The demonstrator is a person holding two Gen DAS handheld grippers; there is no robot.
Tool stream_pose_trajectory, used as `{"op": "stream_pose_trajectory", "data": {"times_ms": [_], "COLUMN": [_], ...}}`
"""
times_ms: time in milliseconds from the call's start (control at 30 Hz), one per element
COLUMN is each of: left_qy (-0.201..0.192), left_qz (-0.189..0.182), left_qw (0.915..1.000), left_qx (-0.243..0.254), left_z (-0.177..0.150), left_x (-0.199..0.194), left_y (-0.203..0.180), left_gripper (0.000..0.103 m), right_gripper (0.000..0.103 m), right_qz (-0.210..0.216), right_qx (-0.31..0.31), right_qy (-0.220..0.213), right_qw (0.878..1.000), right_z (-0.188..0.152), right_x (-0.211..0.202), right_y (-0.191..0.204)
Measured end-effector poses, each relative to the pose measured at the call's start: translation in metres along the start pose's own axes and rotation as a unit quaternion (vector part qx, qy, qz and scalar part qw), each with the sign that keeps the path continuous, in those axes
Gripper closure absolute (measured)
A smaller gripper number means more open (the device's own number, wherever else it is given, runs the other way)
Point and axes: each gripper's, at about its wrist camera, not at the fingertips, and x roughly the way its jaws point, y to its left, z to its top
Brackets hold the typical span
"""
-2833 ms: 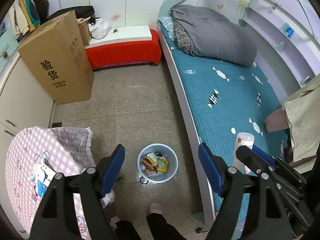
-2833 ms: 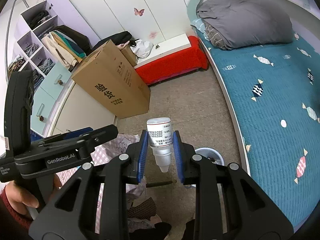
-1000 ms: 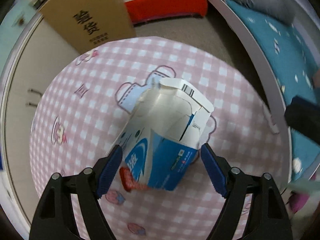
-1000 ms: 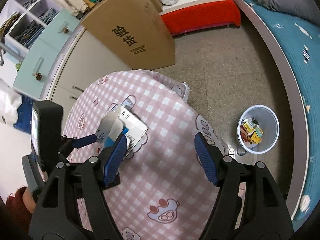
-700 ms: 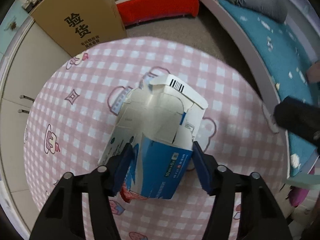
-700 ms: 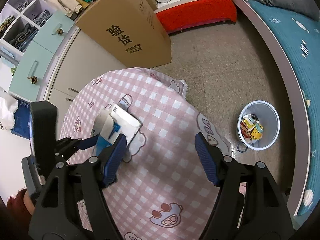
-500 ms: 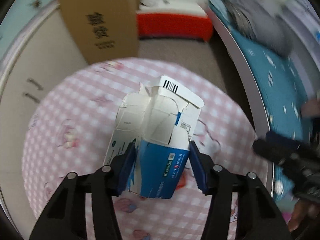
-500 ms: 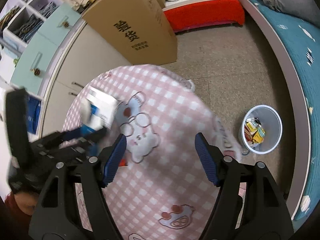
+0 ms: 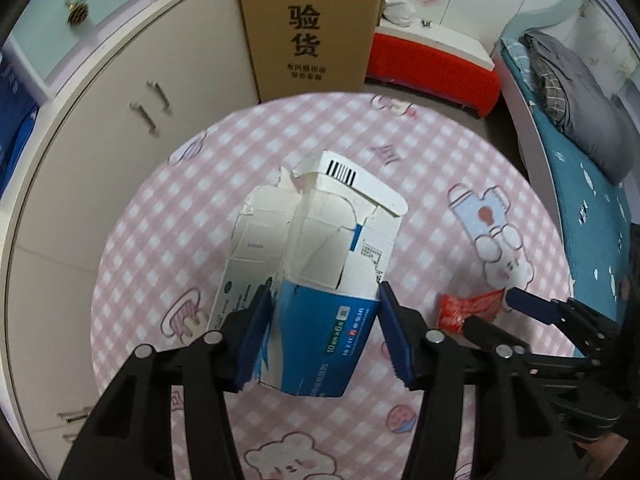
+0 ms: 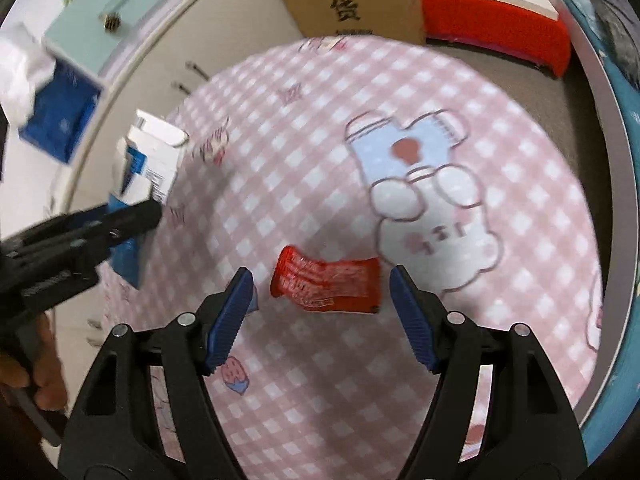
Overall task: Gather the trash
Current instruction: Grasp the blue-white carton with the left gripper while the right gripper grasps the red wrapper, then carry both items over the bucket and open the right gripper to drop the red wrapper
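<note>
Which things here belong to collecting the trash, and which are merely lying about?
Belongs to the job:
- torn blue-and-white carton, gripped in the left tongs
- red wrapper on the pink checked tablecloth, under the open right tongs

Just lying about:
- cardboard box
- red bench
- grey blanket

Left tool (image 9: 324, 334) clamped, right tool (image 10: 322, 314) wide apart, both angled down.
</note>
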Motion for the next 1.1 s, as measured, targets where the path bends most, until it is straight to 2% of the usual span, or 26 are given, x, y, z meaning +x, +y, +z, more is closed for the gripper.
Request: {"op": "stream_pose_trajectory", "data": {"times_ms": [67, 133, 167, 233, 367, 533, 733, 1100], "left_qy": [0.003, 0.005, 0.005, 0.004, 0.000, -0.011, -0.035, -0.067], "left_qz": [-0.001, -0.003, -0.005, -0.008, -0.016, -0.020, -0.036, -0.094], "left_qw": [1.0000, 0.9999, 0.9999, 0.9997, 0.9992, 0.9985, 0.9961, 0.9826], "left_qx": [0.003, 0.012, 0.015, 0.021, 0.036, 0.049, 0.072, 0.146], "left_z": [-0.004, -0.006, -0.007, -0.007, -0.006, -0.002, 0.008, 0.017], "left_x": [0.002, 0.004, 0.004, 0.004, 0.001, -0.011, -0.035, -0.074], "left_y": [0.001, -0.003, -0.005, -0.012, -0.028, -0.052, -0.109, -0.278], "left_gripper": [0.050, 0.050, 0.050, 0.050, 0.050, 0.050, 0.050, 0.050], "right_gripper": [0.036, 0.058, 0.060, 0.072, 0.083, 0.085, 0.085, 0.085], "right_qz": [-0.007, -0.024, -0.028, -0.017, -0.009, 0.014, 0.014, -0.034], "right_qx": [-0.009, -0.032, -0.039, -0.038, -0.049, -0.010, 0.033, 0.109], "right_qy": [0.003, -0.003, -0.004, 0.001, -0.007, -0.026, -0.073, -0.149], "right_qw": [1.000, 0.999, 0.999, 0.999, 0.999, 1.000, 0.997, 0.982], "right_z": [-0.002, -0.002, -0.002, -0.001, -0.004, -0.007, -0.009, -0.038], "right_x": [0.008, 0.010, 0.010, 0.010, 0.000, -0.031, -0.090, -0.210], "right_y": [0.004, 0.007, 0.008, 0.006, 0.007, -0.020, -0.069, -0.198]}}
